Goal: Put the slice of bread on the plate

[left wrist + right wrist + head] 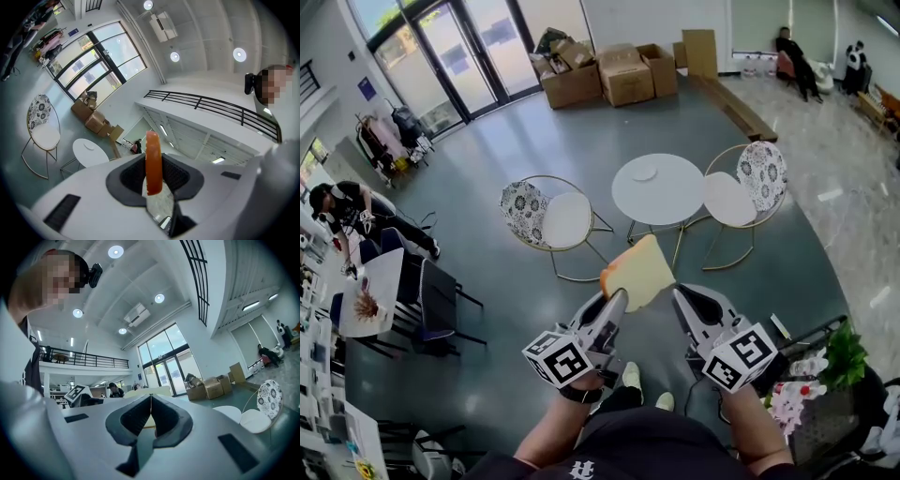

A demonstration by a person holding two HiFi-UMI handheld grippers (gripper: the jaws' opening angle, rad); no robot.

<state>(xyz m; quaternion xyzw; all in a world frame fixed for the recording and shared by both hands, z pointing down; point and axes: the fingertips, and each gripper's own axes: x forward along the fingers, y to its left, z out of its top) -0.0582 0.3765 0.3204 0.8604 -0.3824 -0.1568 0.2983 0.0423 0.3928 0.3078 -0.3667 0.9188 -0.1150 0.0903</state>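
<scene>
A slice of bread (pixel 639 272) with a tan crust stands on edge in the air, and my left gripper (pixel 619 300) is shut on its lower left corner. In the left gripper view the orange crust (pixel 153 161) is pinched between the dark pads of the left gripper (pixel 153 165). My right gripper (pixel 680 296) hovers just right of the slice, shut and holding nothing; in its own view the right gripper (pixel 151 401) has its jaws meeting. A small white plate (pixel 644 172) lies on the round white table (pixel 666 192) further ahead.
Two chairs with floral backs (pixel 523 201) (pixel 762 169) flank the table. Cardboard boxes (pixel 623 73) stand by the glass doors (pixel 455 52). A potted plant with flowers (pixel 825 370) is at lower right. A person bends over a desk (pixel 370 291) at left.
</scene>
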